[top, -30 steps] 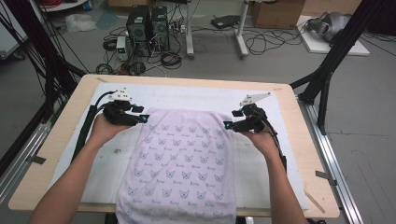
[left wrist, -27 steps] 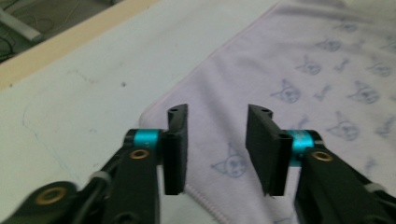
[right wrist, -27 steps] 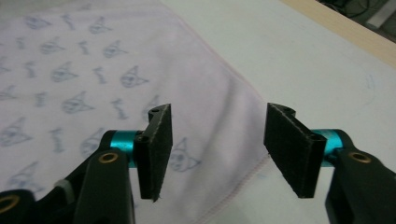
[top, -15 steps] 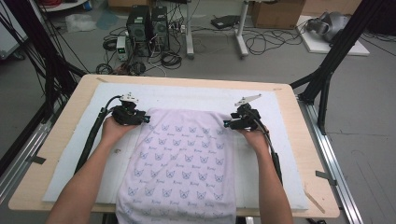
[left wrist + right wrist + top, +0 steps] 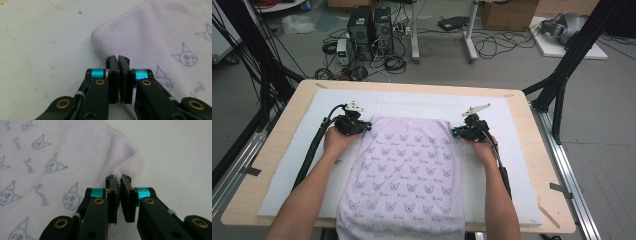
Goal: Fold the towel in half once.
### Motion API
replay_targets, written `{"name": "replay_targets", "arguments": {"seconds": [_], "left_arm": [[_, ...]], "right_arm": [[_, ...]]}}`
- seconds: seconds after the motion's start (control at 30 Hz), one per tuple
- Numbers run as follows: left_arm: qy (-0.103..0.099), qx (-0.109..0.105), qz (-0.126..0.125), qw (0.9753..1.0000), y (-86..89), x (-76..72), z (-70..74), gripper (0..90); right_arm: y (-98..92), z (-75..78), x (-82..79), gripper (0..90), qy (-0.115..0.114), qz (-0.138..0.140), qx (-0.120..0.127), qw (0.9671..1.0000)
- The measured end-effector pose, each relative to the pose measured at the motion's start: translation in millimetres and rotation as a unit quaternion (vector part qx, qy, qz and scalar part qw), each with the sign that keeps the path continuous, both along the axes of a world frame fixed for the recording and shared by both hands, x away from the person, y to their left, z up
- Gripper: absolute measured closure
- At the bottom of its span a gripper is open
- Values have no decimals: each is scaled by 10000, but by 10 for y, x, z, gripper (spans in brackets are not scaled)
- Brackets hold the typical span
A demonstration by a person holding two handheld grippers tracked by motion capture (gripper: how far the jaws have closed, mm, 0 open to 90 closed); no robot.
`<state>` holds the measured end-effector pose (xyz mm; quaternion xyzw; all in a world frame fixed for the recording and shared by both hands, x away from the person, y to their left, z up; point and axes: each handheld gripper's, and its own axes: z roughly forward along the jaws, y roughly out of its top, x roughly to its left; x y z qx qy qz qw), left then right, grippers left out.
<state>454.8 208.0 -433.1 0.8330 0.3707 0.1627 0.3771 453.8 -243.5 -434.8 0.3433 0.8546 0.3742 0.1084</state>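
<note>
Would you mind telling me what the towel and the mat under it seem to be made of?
Towel: soft terry-like cloth, pale lilac, matte, judging by its fuzzy nap, stitched hem and printed cat faces. Mat: probably foam or rubber sheet, pale, smooth and matte, with scuffs and faint blue lines.

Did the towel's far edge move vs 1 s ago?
Yes. The towel has slid toward the person: more bare white mat now shows beyond its far edge, with both grippers back too.

Towel (image 5: 404,170): soft looped terry cloth, matt, printed; table (image 5: 532,165): pale wood rim, matt white mat, scuffed; fingers (image 5: 112,75): matt black plastic, brass rivets
</note>
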Motion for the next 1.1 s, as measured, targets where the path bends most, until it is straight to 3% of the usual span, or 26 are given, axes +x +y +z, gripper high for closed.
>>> {"name": "replay_targets", "arguments": {"seconds": [0.13,0.23,0.4,0.5,0.6,0.73,0.87,0.93,1.0,1.1], "left_arm": [[-239,-308,-46,9992,76,-59,173,869],[-418,-384,-161,9983,104,-152,309,869],[-738,-464,-455,9952,139,-418,472,868],[-823,-520,-613,9934,185,-628,485,868],[-879,-629,-740,9914,263,-869,436,868],[-805,-712,-877,9903,386,-1192,301,867],[-548,-708,-909,9918,506,-1457,145,860],[-477,-607,-948,9925,534,-1542,110,844],[-411,-528,-917,9935,537,-1572,113,750],[-325,-574,-870,9940,489,-1514,163,589]], "right_arm": [[-81,168,-50,859,-218,-56,348,9991],[-145,284,-115,860,-199,-27,690,9974],[-153,470,-298,859,-227,229,720,9969],[-146,574,-471,858,-303,406,866,9950],[-139,599,-692,858,-345,586,846,9941],[-154,482,-1027,857,-285,767,826,9932],[-220,317,-1335,849,-118,922,843,9921],[-254,237,-1448,794,21,976,907,9911],[-276,193,-1516,696,112,1052,1039,9889],[-306,205,-1507,588,51,886,1108,9899]]}}
